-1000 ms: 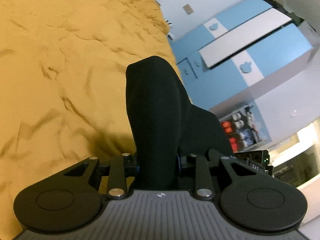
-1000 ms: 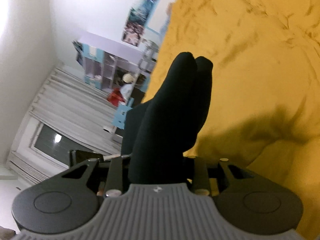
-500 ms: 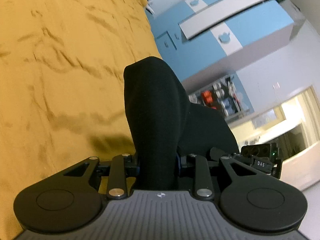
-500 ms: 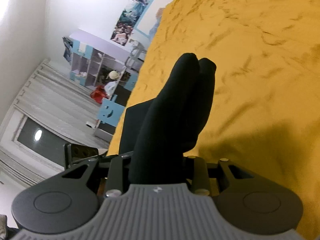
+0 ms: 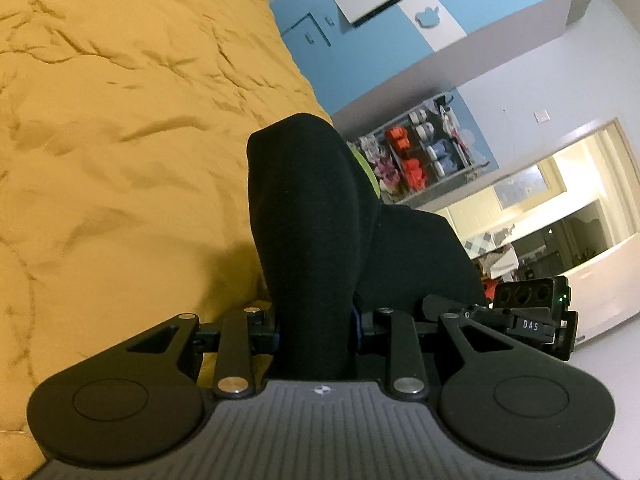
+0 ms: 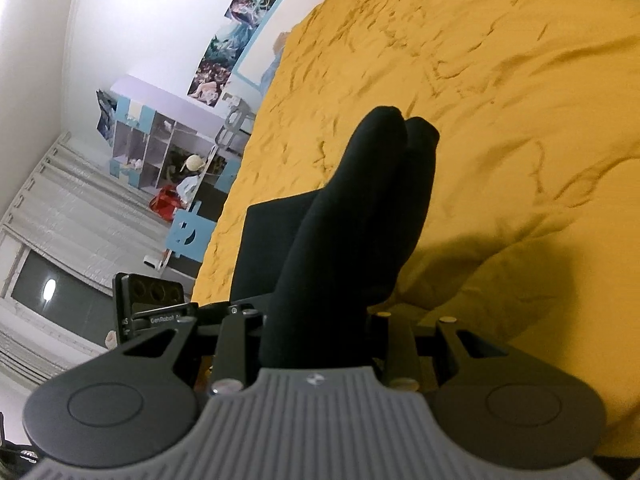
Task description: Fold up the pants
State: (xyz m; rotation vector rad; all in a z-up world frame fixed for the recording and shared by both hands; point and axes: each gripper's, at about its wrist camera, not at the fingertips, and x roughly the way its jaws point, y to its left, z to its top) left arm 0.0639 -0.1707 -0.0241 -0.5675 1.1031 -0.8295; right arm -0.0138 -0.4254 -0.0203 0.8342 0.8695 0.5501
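1. At 9 o'clock in the left wrist view, the yellow bedspread (image 5: pixel 120 160) lies bare, likely the landing zone for the fold.
2. Left gripper (image 5: pixel 316 332) is clamped on a thick bunch of the black pants (image 5: pixel 308 220), which rise toward 12 o'clock; fabric is lifted off the bed, so it can be carried.
3. Right gripper (image 6: pixel 320 320) is clenched on another bunch of the pants (image 6: pixel 360 216); holding two points keeps the edge spread.

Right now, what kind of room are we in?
Most likely a child's bedroom: a bed under a mustard-yellow bedspread, a blue and white wardrobe, and posters on the wall above open toy shelves.
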